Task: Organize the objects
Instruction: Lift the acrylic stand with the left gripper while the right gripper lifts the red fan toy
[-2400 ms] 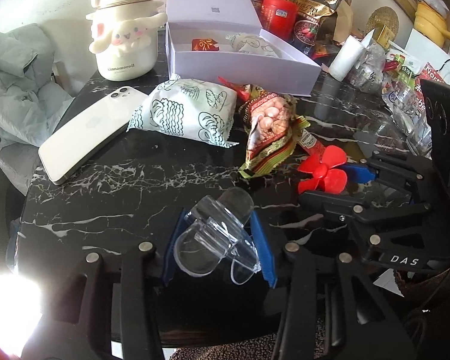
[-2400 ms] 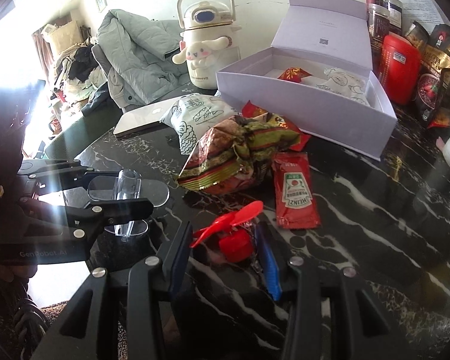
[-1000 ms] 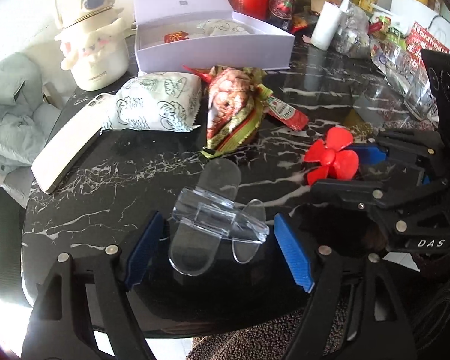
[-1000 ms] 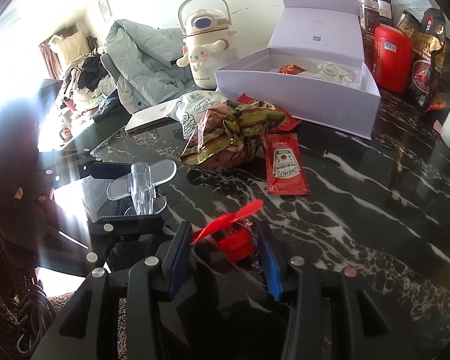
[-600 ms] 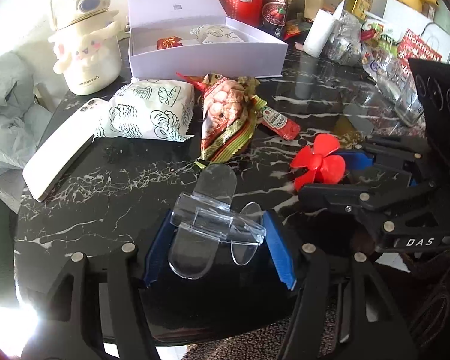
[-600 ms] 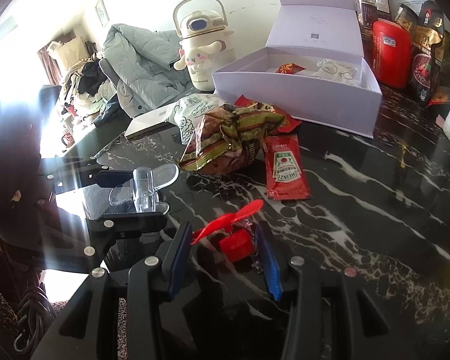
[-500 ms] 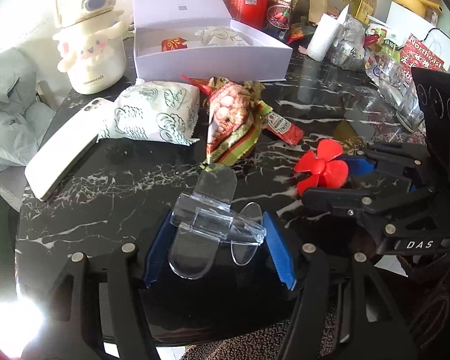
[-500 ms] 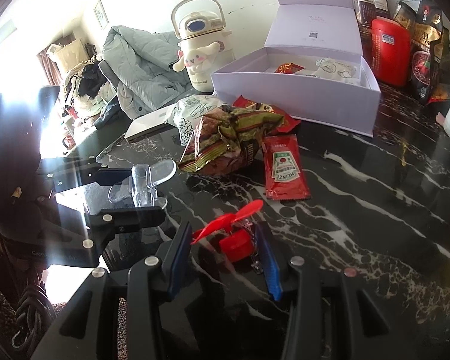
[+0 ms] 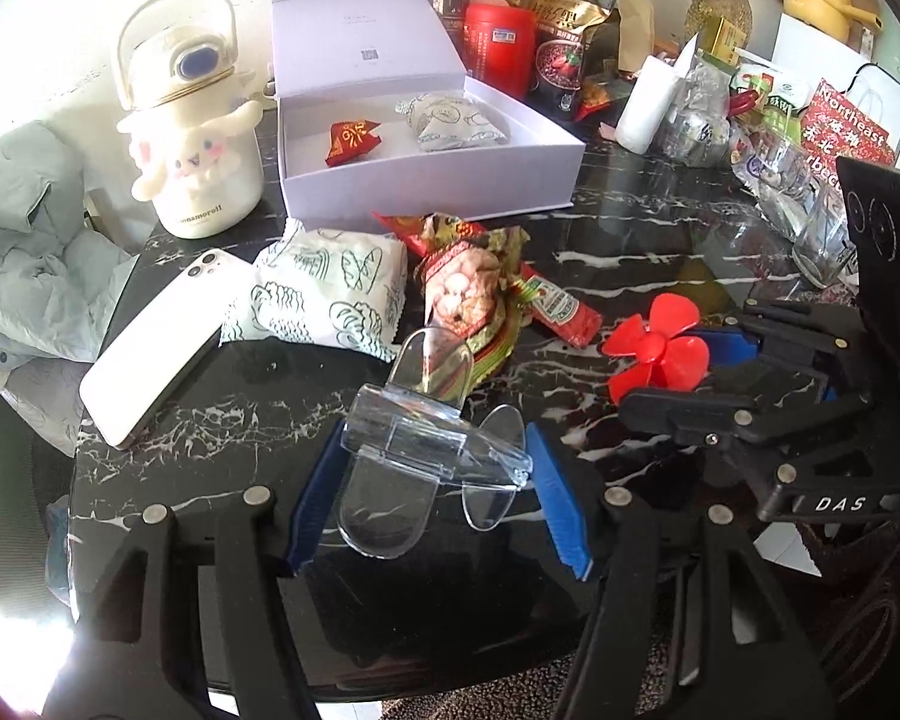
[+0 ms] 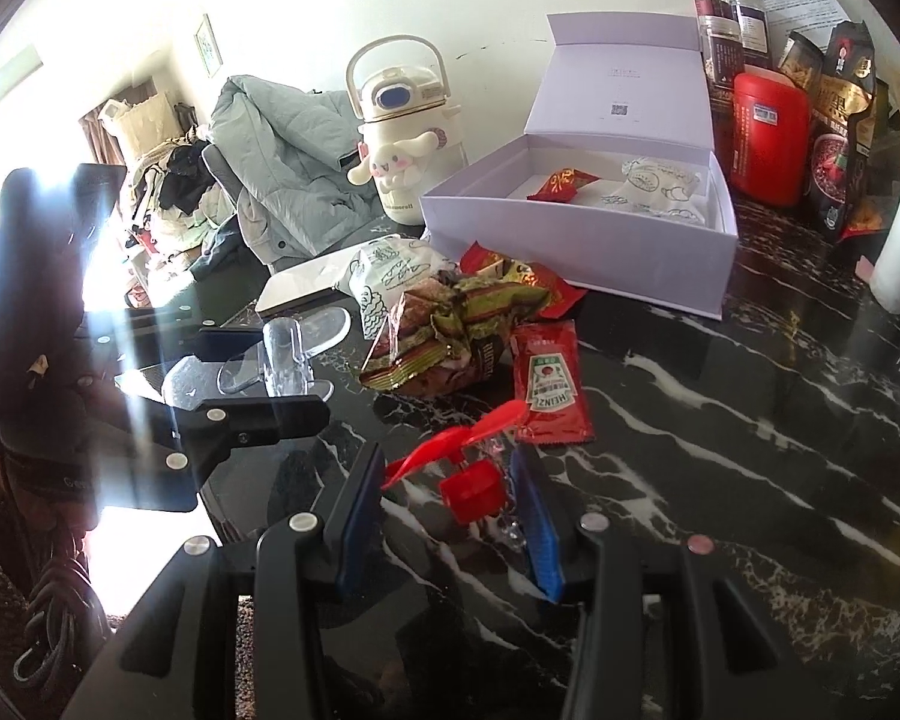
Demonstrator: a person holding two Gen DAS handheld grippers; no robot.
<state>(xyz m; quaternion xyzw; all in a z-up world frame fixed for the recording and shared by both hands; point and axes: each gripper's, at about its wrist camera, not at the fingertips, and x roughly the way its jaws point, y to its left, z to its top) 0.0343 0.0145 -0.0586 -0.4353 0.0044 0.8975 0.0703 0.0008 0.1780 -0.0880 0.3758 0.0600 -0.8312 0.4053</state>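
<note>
Clear plastic stand [image 9: 432, 450] sat clamped in the left gripper [image 9: 438, 480]; red fan [image 10: 468, 468] was pinched by the right gripper [image 10: 450, 504].
Snack packets [image 9: 468, 288] lay at twelve o'clock, the open lavender box [image 9: 426, 192] beyond them on the black marble table [image 9: 630, 252].

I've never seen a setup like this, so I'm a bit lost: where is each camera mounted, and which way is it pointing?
Left wrist: sits on the left gripper, looks along its blue pads at the clear plastic stand they hold; right gripper shows at right.
Right wrist: sits on the right gripper, looks along its pads at the red fan; left gripper at left.
Shared: white box, ketchup packet, black marble table.
</note>
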